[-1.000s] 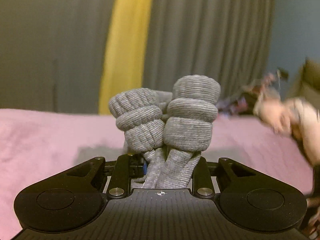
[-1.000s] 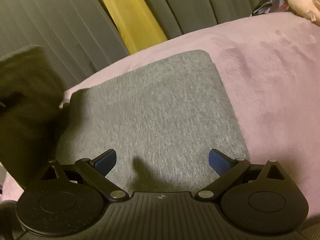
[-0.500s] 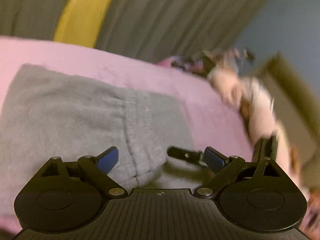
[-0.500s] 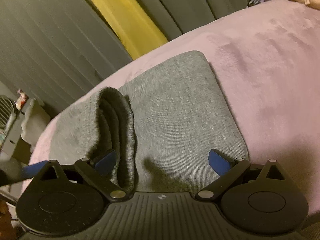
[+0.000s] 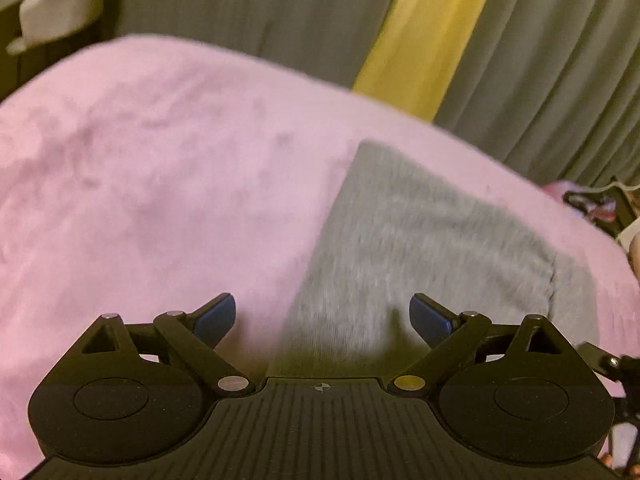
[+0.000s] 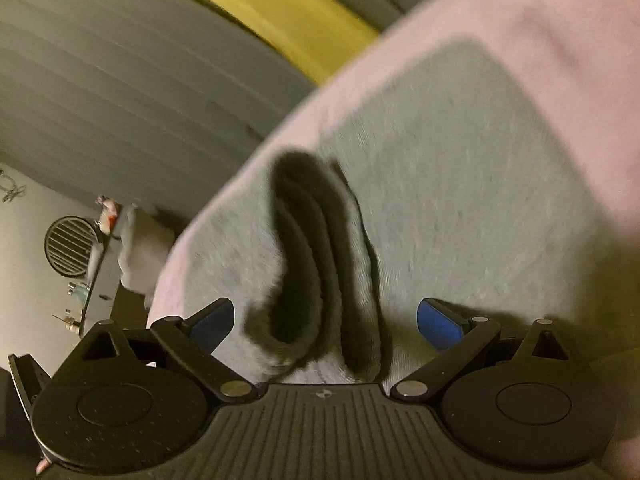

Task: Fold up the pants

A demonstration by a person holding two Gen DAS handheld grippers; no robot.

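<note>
Left gripper [image 5: 322,318] dropped the cuffs [image 6: 320,280], jaws apart; right gripper [image 6: 324,320] gapes too; next, flatten pants [image 5: 420,248] evenly.

A home bedroom: a bed [image 5: 160,184] under a pink plush blanket, grey curtains [image 5: 248,12] with a yellow panel [image 5: 432,32] behind, and a cluttered side shelf [image 6: 92,280].
</note>
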